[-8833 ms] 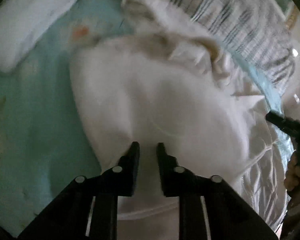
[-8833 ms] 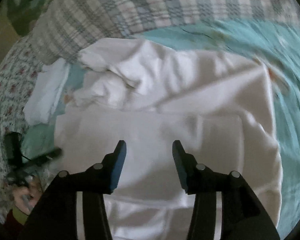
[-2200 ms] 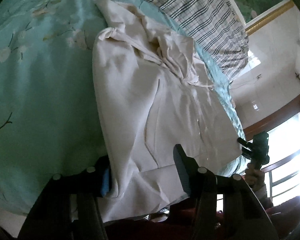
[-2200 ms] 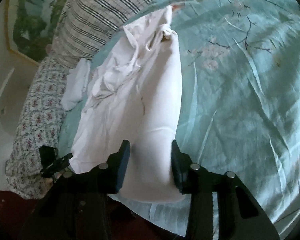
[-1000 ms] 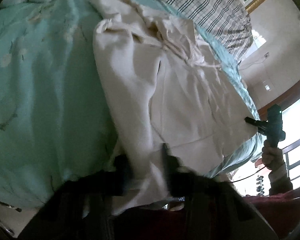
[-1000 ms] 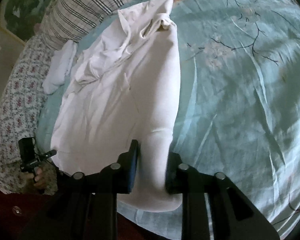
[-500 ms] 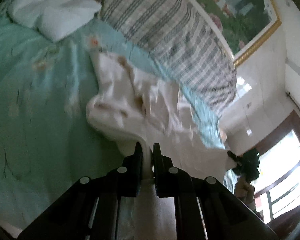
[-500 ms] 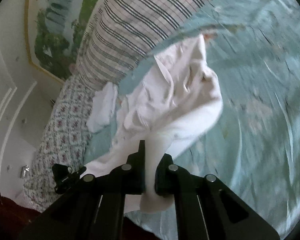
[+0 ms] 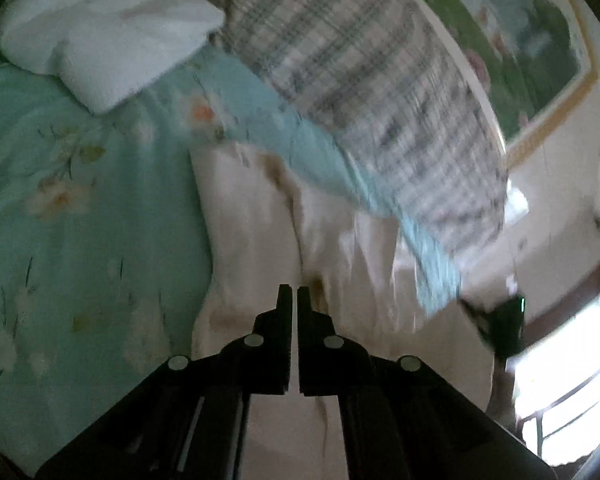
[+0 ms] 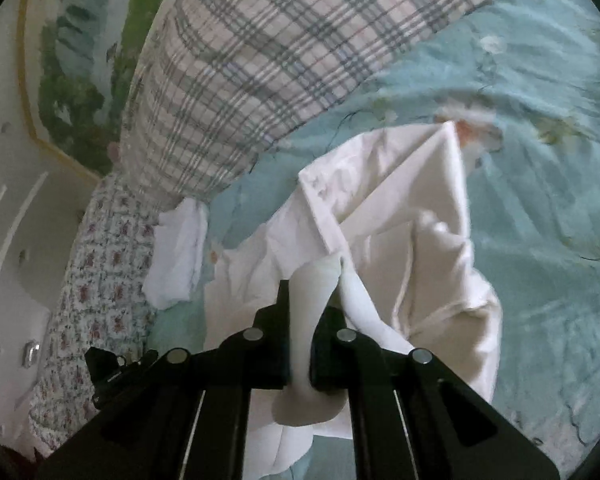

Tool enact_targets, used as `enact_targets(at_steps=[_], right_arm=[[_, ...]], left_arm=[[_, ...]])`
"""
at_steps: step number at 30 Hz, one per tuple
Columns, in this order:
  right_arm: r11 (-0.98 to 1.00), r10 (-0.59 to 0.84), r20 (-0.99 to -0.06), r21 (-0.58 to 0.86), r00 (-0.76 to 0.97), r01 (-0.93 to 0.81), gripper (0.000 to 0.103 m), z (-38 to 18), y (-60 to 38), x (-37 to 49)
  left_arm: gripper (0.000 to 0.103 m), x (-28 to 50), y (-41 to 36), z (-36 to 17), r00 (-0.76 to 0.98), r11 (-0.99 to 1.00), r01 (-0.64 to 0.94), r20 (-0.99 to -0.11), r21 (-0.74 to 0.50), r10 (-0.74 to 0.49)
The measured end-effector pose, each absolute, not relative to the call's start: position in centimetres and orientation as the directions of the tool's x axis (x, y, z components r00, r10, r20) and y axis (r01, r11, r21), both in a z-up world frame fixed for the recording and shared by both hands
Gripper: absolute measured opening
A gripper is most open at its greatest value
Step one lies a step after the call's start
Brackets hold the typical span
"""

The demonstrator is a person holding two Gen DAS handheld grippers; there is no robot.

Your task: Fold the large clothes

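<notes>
Cloth that lay flat along the bed [image 10: 540,100] two seconds ago is now lifted at its near end and carried toward the plaid pillow [image 10: 260,60]. Back then both grippers stood apart around the hem; now both are clamped on it. The left gripper [image 9: 294,294] has its jaws nearly together with only a thin sliver of white garment [image 9: 252,240] between them. The right gripper [image 10: 304,292] has just been closing, and a thick roll of the same fabric passes between its jaws and hangs out behind them.

The garment is white to cream, soft and wrinkled. In the right view it rises from the bed toward the jaws, with one stiff straight edge folded up like a flap and the rest bunched below it. In the left view it spreads from the jaws forward to the pillow, blurred by motion. It lies on the teal flowered sheet, near the pillow. A small white cloth [image 10: 180,256] sits just beside it at the bed's edge, and a white pillow [image 9: 100,36] lies well apart.
</notes>
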State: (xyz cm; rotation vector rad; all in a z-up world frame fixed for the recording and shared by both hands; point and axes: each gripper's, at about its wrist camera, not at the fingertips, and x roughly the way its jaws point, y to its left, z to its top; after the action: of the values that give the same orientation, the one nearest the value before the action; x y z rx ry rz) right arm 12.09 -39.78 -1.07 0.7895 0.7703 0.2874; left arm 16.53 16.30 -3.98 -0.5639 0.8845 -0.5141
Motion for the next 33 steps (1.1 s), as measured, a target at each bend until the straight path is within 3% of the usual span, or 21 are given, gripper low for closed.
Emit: enact_targets(at_steps=[1, 2, 3, 10, 13, 14, 16, 17, 18, 22, 33], right_arm=[[0.693, 0.508, -0.517, 0.72, 0.689, 0.03, 0.007, -1.1, -39.3, 11.9], [0.698, 0.512, -0.519, 0.716, 0.684, 0.02, 0.007, -1.1, -39.0, 11.6], [0.698, 0.516, -0.518, 0.715, 0.682, 0.016, 0.007, -1.2, -38.8, 11.1], [0.679, 0.497, -0.517, 0.732, 0.697, 0.058, 0.007, -1.5, -39.6, 6.3], [0.675, 0.495, -0.516, 0.735, 0.699, 0.065, 0.007, -1.4, -40.0, 5.1], [0.674, 0.496, -0.514, 0.736, 0.7, 0.064, 0.007, -1.3, -40.0, 4.8], [0.672, 0.498, -0.512, 0.738, 0.7, 0.062, 0.007, -1.2, -39.8, 4.3], [0.67, 0.5, -0.51, 0.74, 0.7, 0.06, 0.007, -1.2, -39.7, 4.1], [0.67, 0.5, -0.508, 0.74, 0.701, 0.058, 0.007, -1.1, -39.6, 3.9], [0.67, 0.5, -0.501, 0.74, 0.706, 0.05, 0.007, -0.8, -39.5, 2.9], [0.673, 0.477, -0.485, 0.738, 0.733, 0.051, 0.007, 0.0, -40.5, 5.4]], left_arm=[[0.02, 15.7, 16.3, -4.4, 0.503, 0.745, 0.186, -0.59, -0.64, -0.632], [0.048, 14.5, 16.3, -5.2, 0.468, 0.747, 0.178, -0.613, -0.64, -0.637], [0.068, 13.2, 16.4, -6.2, 0.434, 0.751, 0.16, -0.638, -0.64, -0.636], [0.069, 5.8, 15.4, -12.9, 0.203, 0.738, 0.077, -0.714, -0.67, -0.67], [0.073, 4.2, 14.8, -13.4, 0.225, 0.717, 0.088, -0.687, -0.692, -0.691], [0.072, 4.1, 14.5, -13.2, 0.221, 0.7, 0.096, -0.67, -0.708, -0.709], [0.04, 3.9, 13.4, -13.2, 0.221, 0.662, 0.126, -0.629, -0.739, -0.745], [0.016, 4.2, 12.6, -13.3, 0.217, 0.664, 0.142, -0.632, -0.734, -0.744], [0.006, 4.2, 12.1, -13.2, 0.221, 0.675, 0.162, -0.64, -0.72, -0.736], [0.003, 4.0, 11.1, -11.4, 0.274, 0.696, 0.249, -0.64, -0.674, -0.718], [0.002, 11.4, 11.3, -2.5, 0.505, 0.673, 0.348, -0.475, -0.652, -0.721]])
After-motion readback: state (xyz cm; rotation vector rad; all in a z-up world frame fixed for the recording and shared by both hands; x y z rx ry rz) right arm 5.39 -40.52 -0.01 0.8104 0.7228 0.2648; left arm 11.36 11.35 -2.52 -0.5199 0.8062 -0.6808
